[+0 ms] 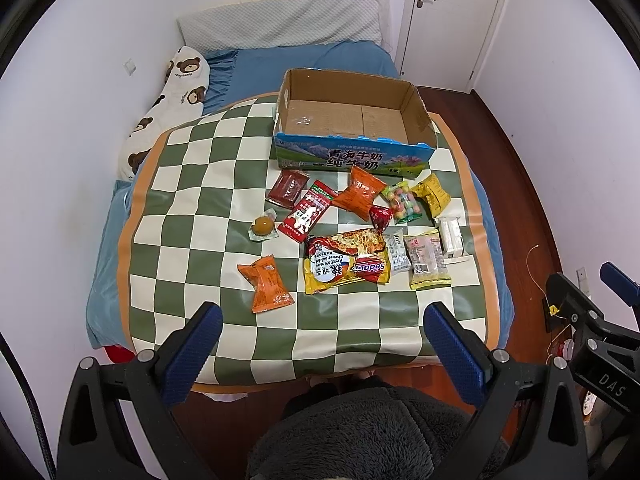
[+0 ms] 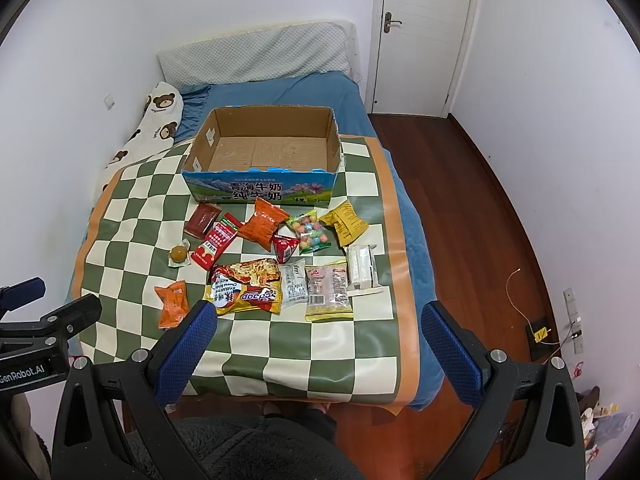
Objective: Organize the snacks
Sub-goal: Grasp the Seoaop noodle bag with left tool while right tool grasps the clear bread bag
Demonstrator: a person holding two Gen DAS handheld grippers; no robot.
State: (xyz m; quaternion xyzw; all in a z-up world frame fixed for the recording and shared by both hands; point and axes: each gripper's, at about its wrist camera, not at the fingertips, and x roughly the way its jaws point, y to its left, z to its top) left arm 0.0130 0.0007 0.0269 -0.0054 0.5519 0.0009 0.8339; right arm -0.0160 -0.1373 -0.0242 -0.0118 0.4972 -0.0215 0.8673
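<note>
An open cardboard milk box (image 1: 352, 120) (image 2: 264, 148) stands empty at the far side of a green-and-cream checkered mat (image 1: 208, 184) (image 2: 132, 216). Several snack packets lie in front of it: an orange packet (image 1: 267, 283) (image 2: 173, 304) alone at the near left, a noodle pack (image 1: 347, 266) (image 2: 247, 286), a red sachet (image 1: 308, 212), a candy bag (image 1: 402, 203) (image 2: 310, 232), a yellow packet (image 1: 432, 194) (image 2: 344, 222) and a jelly cup (image 1: 263, 227) (image 2: 179, 254). My left gripper (image 1: 322, 350) and right gripper (image 2: 320, 350) are open and empty, held above the mat's near edge.
The mat lies on a bed with a blue sheet (image 1: 280, 60) and a bear-print pillow (image 1: 176, 92) along the left wall. Wooden floor (image 2: 460, 200) and a white door (image 2: 424, 36) are to the right. The person's dark fleece lap (image 1: 360, 432) is below the grippers.
</note>
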